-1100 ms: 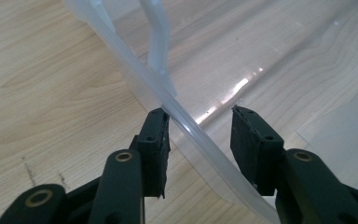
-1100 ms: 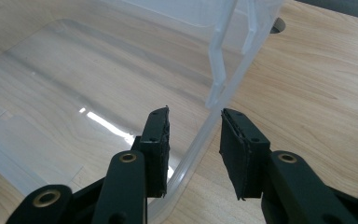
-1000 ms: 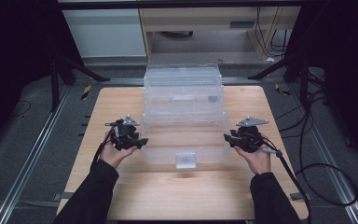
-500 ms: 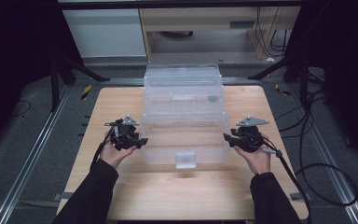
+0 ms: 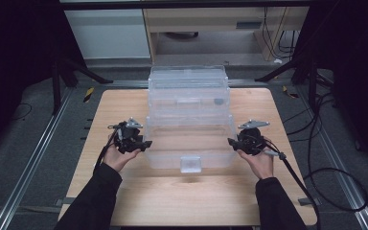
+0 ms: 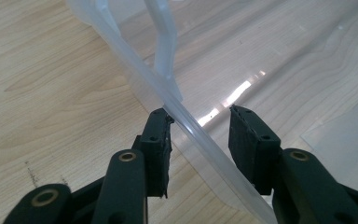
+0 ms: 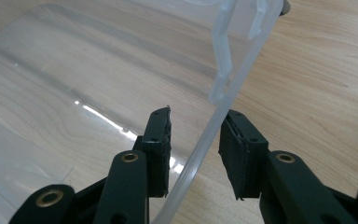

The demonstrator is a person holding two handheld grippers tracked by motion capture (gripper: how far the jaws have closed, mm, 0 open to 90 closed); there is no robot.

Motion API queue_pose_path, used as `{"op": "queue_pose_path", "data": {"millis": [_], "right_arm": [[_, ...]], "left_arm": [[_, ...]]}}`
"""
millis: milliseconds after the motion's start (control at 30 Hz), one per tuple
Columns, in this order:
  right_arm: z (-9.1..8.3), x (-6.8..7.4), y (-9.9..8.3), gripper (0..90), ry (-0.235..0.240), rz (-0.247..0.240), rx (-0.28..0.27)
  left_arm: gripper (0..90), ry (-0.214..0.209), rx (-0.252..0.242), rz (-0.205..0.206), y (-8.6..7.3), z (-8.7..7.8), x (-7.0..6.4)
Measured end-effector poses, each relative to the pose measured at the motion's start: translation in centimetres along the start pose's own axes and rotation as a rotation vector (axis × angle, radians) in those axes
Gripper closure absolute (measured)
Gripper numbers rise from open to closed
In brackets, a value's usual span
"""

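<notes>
The clear plastic box (image 5: 190,139) stands in the middle of the wooden surface (image 5: 124,191). The left gripper (image 6: 199,122) and the right gripper (image 7: 195,122) straddle its side rims, fingers parted, not clamped.

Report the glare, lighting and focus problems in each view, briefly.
High view: surroundings fall into darkness, the lit table is soft, and the clear box nearly vanishes against the wood. Left gripper view: a bright glare streak on the box's plastic, rim sharp. Right gripper view: similar glare patches on the plastic, far edge blurred.
</notes>
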State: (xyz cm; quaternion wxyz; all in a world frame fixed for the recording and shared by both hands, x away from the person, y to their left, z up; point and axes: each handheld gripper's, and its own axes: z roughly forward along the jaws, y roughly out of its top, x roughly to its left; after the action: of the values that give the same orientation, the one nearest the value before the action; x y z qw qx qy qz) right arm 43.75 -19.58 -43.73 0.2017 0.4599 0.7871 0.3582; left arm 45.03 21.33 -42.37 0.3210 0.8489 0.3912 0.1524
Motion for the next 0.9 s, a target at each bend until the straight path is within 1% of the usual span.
{"op": "queue_pose_path", "data": {"millis": [167, 200, 300, 367, 433, 467, 500, 533, 600, 733, 767, 900], "right_arm": [[-0.3, 0.2, -0.1, 65.5, 0.007, 0.016, 0.020], [-0.3, 0.3, -0.1, 65.4, 0.006, 0.010, 0.022], [-0.6, 0.6, -0.2, 65.3, 0.006, 0.013, 0.027], [-0.7, 0.7, -0.4, 65.1, 0.002, 0.008, 0.027], [-0.9, 0.9, -0.6, 64.9, 0.005, 0.016, 0.028], [-1.1, 1.0, -0.8, 64.6, 0.007, 0.011, 0.029], [-1.1, 1.0, -0.8, 64.6, 0.007, 0.011, 0.029], [-1.2, 1.1, -0.8, 64.5, 0.006, 0.008, 0.031], [-1.4, 1.2, -0.9, 64.6, 0.005, 0.004, 0.032], [-1.6, 1.5, -1.2, 64.6, 0.006, 0.008, 0.033], [-1.9, 1.8, -1.4, 64.2, 0.004, 0.006, 0.034], [-2.1, 1.8, -1.6, 63.5, 0.017, 0.007, 0.034]], "left_arm": [[60.0, 0.008, 0.008, 0.001, 0.0, -0.1, -0.2], [60.3, 0.012, 0.012, 0.004, 0.0, -0.1, -0.2], [61.5, 0.021, 0.021, 0.003, -0.1, -0.2, -0.5], [61.8, 0.029, 0.029, 0.010, -0.1, -0.3, -0.6], [62.3, 0.031, 0.034, 0.012, -0.2, -0.4, -0.8], [62.5, 0.030, 0.031, 0.001, -0.3, -0.5, -0.9], [62.5, 0.029, 0.031, 0.004, -0.4, -0.5, -1.0], [62.7, 0.030, 0.031, -0.004, -0.5, -0.6, -1.2], [62.7, 0.036, 0.038, -0.002, -0.6, -0.8, -1.5], [62.6, 0.035, 0.038, 0.000, -1.0, -1.1, -1.7], [62.7, 0.033, 0.041, 0.005, -1.1, -1.2, -1.9], [62.6, 0.038, 0.047, 0.009, -1.2, -1.3, -2.1]]}}
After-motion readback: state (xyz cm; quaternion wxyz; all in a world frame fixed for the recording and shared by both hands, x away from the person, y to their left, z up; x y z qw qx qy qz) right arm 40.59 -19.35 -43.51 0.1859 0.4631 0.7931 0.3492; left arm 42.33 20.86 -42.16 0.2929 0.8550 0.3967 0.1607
